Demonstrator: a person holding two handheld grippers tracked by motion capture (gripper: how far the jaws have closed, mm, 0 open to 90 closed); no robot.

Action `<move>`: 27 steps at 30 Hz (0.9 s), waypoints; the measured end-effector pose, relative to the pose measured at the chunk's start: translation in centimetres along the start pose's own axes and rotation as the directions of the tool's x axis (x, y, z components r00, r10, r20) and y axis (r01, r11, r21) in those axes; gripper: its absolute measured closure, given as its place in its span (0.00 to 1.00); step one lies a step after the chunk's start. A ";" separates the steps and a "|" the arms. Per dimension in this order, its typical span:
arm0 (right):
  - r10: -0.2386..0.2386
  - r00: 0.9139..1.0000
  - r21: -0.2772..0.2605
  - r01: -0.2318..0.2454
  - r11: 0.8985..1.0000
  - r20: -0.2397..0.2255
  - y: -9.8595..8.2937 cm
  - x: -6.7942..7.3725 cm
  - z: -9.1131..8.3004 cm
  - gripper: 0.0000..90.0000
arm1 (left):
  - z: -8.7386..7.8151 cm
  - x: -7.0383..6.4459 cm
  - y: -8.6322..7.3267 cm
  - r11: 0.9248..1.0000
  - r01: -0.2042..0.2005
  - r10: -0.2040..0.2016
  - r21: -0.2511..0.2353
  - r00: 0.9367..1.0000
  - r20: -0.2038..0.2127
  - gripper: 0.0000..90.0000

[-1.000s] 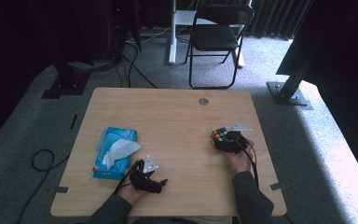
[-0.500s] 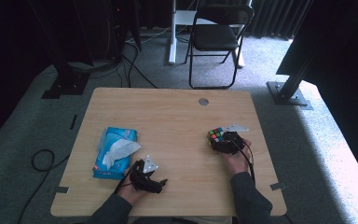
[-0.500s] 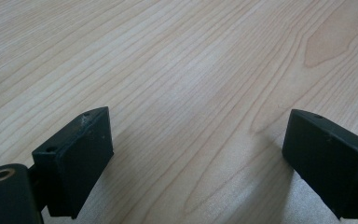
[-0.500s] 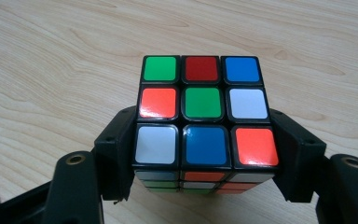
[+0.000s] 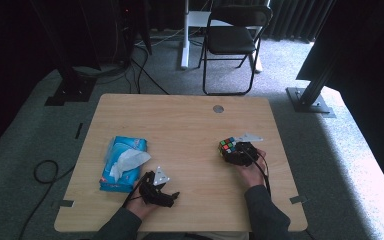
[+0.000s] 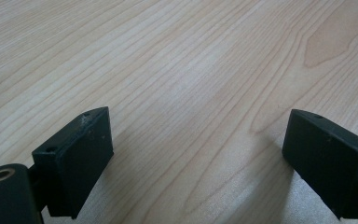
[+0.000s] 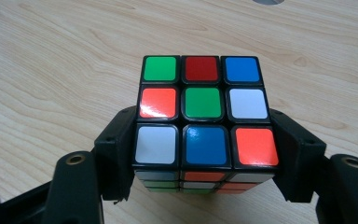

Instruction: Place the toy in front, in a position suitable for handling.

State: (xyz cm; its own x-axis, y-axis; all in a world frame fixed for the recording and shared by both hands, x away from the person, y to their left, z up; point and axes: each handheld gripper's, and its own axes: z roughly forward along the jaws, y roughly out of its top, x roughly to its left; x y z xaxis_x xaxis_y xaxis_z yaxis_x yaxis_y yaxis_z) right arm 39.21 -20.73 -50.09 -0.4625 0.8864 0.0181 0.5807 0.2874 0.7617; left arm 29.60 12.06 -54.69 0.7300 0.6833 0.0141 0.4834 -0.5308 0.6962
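- On the left of the pale wooden counter point(image 5: 190, 125) lies one flat blue tissue pack with a white tissue sticking out of its top point(image 5: 124, 162). It has not moved over the last second.
- Just right of the pack, near the front edge, my left claw point(image 5: 172, 196) has stayed put too. The left gripper view shows its two black jaws spread wide with bare wood grain between them, pinching nothing.
- Farther right is the one thing I am working with: a scrambled six-colour puzzle cube with black edges point(image 7: 204, 112). My right claw point(image 5: 229, 152) is pinching it, one jaw pressed on each side of its lower layers.
- What changed: a second ago the cube and right claw sat farther right; now both have slid left and slightly toward me, toward the middle of the counter. I take that to mean the cube is gripped firmly and being carried, not yet set down.
- Whether the cube is lifted clear of the wood or skimming it, I cannot tell for sure from the high view; the right gripper view suggests a slight lift.
- Count: one cube, one tissue pack, two claws, one round grey grommet point(image 5: 218, 108) at the counter's far edge, one black folding chair point(image 5: 232, 40) beyond it.
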 end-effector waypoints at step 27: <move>-0.067 0.995 0.012 0.068 0.998 -0.069 0.4 2.4 0.4 0.38 | 0.0 0.0 0.0 1.000 -0.001 0.001 0.001 1.000 -0.001 0.10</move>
State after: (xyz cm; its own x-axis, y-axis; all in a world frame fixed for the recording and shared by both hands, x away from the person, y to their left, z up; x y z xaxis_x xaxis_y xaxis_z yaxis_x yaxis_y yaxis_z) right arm 38.55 -18.38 -49.99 -0.5456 0.8380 0.0116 0.5558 0.3515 0.7533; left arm 29.61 12.06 -54.68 0.7302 0.6831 0.0155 0.4828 -0.5318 0.6957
